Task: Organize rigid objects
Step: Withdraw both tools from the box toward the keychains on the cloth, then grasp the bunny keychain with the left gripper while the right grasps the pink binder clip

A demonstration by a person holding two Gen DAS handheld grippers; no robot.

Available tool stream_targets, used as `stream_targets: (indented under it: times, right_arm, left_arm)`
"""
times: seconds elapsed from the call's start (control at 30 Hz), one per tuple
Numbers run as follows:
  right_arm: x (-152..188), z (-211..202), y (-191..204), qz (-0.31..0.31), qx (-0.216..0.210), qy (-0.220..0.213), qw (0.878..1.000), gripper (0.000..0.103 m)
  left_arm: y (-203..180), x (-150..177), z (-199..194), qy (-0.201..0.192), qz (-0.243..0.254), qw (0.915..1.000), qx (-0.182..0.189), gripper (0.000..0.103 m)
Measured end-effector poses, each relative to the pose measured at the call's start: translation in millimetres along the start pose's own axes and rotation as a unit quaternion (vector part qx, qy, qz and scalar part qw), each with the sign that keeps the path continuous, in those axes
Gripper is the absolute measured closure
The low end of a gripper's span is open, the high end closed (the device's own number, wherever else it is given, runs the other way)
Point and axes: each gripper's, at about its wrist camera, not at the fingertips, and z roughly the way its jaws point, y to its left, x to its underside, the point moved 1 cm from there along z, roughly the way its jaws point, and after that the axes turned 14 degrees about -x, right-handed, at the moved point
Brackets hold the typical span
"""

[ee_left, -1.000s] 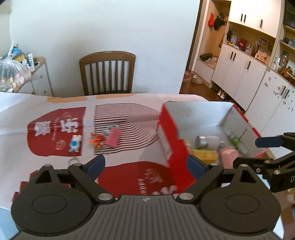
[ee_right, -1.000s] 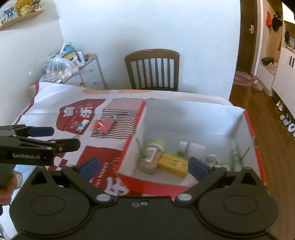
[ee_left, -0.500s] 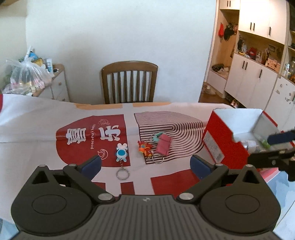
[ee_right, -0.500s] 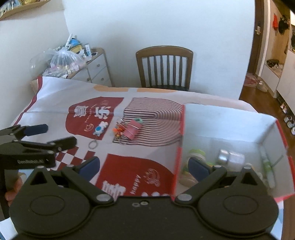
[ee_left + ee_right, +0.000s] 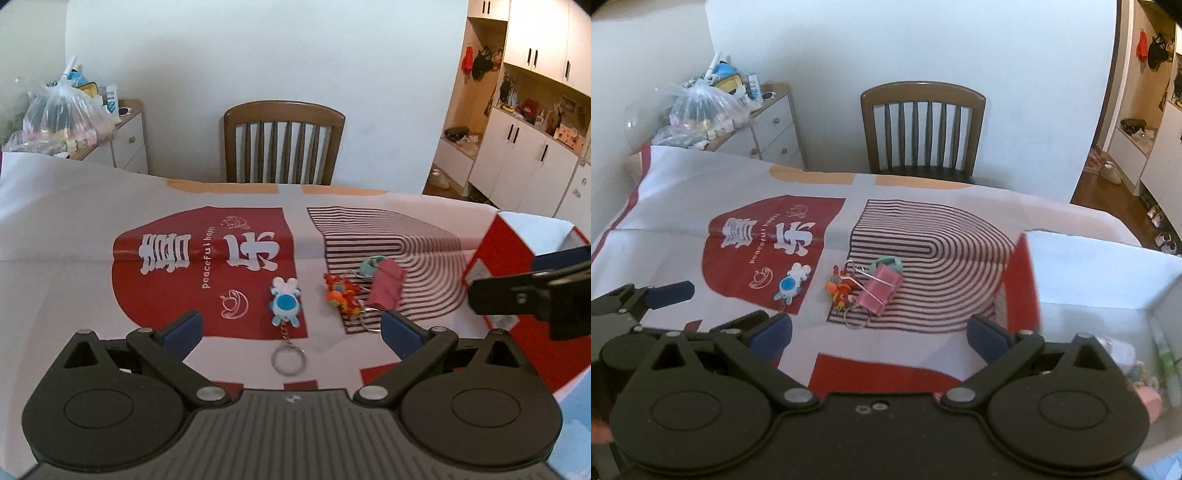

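A blue and white rabbit keychain [image 5: 284,302] [image 5: 792,282], an orange and red figure keychain [image 5: 341,293] [image 5: 840,290] and a pink binder clip [image 5: 386,286] [image 5: 881,288] with a teal piece lie on the tablecloth [image 5: 74,258]. My left gripper [image 5: 291,328] is open and empty, just short of the rabbit keychain's ring [image 5: 288,360]. My right gripper [image 5: 879,330] is open and empty, short of the pink clip. A red and white box [image 5: 513,251] [image 5: 1015,280] stands at the right and holds several items.
A wooden chair [image 5: 284,142] [image 5: 921,129] stands behind the table's far edge. A white drawer cabinet with a plastic bag [image 5: 62,114] [image 5: 701,110] is at the back left. White cupboards [image 5: 524,162] line the right wall.
Both grippers have swung left, away from the box. The keychains and clip now lie in front of them, and the box has slid to the right edge of both views.
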Motion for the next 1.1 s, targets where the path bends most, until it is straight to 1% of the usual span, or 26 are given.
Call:
stream_targets:
  times: [0.07, 0.13, 0.27, 0.43, 0.57, 0.8, 0.83, 0.9, 0.93, 0.97, 1.0, 1.07, 1.1]
  right_arm:
    - [-2, 14, -2, 0.002, 0.006, 0.007, 1.0, 0.004]
    - [-3, 26, -6, 0.011, 0.008, 0.011, 1.0, 0.007]
    - [-4, 48, -15, 0.036, 0.009, 0.023, 0.999, 0.016]
    - [-4, 69, -24, 0.049, 0.029, 0.033, 0.998, 0.022]
    - [-4, 82, -29, 0.06, 0.031, 0.04, 0.997, 0.023]
    - [-6, 97, -35, 0.067, 0.036, 0.036, 0.996, 0.028]
    - [-5, 98, -37, 0.07, 0.034, 0.034, 0.996, 0.03]
    - [-5, 99, -39, 0.075, 0.03, 0.029, 0.996, 0.031]
    - [-5, 99, -39, 0.075, 0.029, 0.027, 0.996, 0.034]
    - [-6, 100, -38, 0.074, 0.027, 0.025, 0.997, 0.037]
    - [-6, 101, -38, 0.074, 0.025, 0.023, 0.997, 0.039]
    - [-7, 102, -37, 0.077, 0.022, 0.02, 0.997, 0.042]
    - [-7, 103, -37, 0.079, 0.02, 0.019, 0.996, 0.043]
  left_arm:
    - [1, 0, 9, 0.0, -0.002, 1.0, -0.008, 0.0]
    - [2, -1, 18, -0.002, -0.007, 0.9997, -0.021, 0.0]
    - [2, 0, 37, 0.01, -0.009, 0.9997, -0.021, 0.0]
    - [-1, 2, 54, 0.012, 0.0, 0.9993, -0.034, 0.0]
    - [-3, 4, 65, 0.015, -0.004, 0.9991, -0.04, 0.001]
    - [-9, 4, 76, 0.001, 0.002, 0.9989, -0.046, 0.002]
    - [-10, 3, 77, -0.001, 0.003, 0.9989, -0.047, 0.003]
    - [-13, 3, 80, 0.0, 0.006, 0.9991, -0.041, 0.013]
    - [-14, 2, 82, 0.002, 0.008, 0.9992, -0.04, 0.016]
    - [-16, 2, 83, 0.003, 0.009, 0.9992, -0.038, 0.022]
    - [-17, 2, 85, 0.006, 0.008, 0.9993, -0.035, 0.027]
    - [-18, 3, 88, 0.011, 0.006, 0.9994, -0.031, 0.031]
    - [-18, 3, 89, 0.012, 0.005, 0.9994, -0.031, 0.031]
